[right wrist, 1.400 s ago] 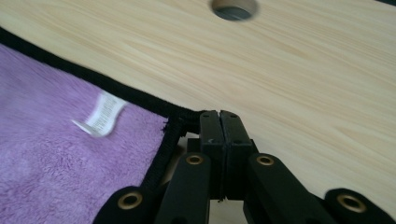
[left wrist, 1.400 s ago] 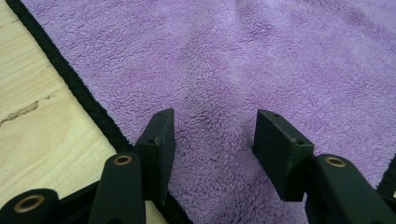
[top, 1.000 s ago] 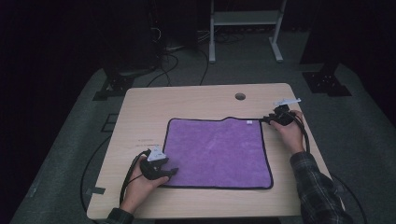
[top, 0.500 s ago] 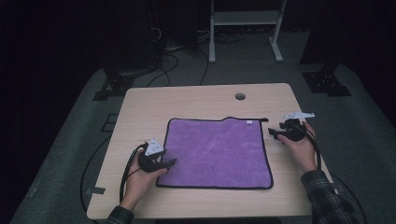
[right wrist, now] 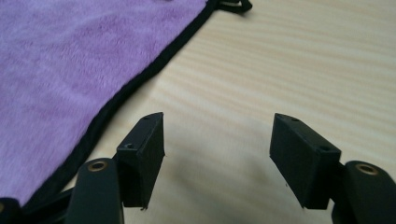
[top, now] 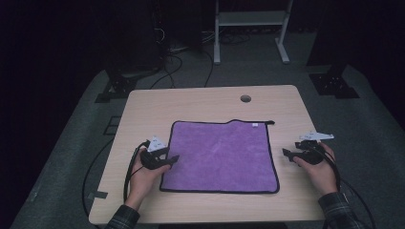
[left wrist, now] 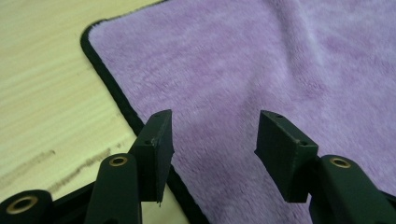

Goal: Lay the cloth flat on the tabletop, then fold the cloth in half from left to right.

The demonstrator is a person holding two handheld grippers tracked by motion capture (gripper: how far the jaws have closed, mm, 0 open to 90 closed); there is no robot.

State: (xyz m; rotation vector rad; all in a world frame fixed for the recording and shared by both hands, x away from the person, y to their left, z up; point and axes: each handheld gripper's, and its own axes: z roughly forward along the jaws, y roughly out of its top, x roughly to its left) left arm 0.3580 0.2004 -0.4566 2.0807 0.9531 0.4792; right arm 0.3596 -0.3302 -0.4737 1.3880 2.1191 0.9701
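Right gripper (top: 288,153) has left the flat, fuzzy purple cloth (top: 219,155).

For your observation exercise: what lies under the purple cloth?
The purple cloth lies flat on the wooden table, which shows all round it. Whatever the cloth covers is hidden; no bump suggests anything beneath.

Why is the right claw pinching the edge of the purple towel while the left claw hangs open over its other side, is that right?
Not quite. The right claw pinches nothing: the right gripper view shows it open over bare table, beside the purple towel. The left claw is indeed open over its side.
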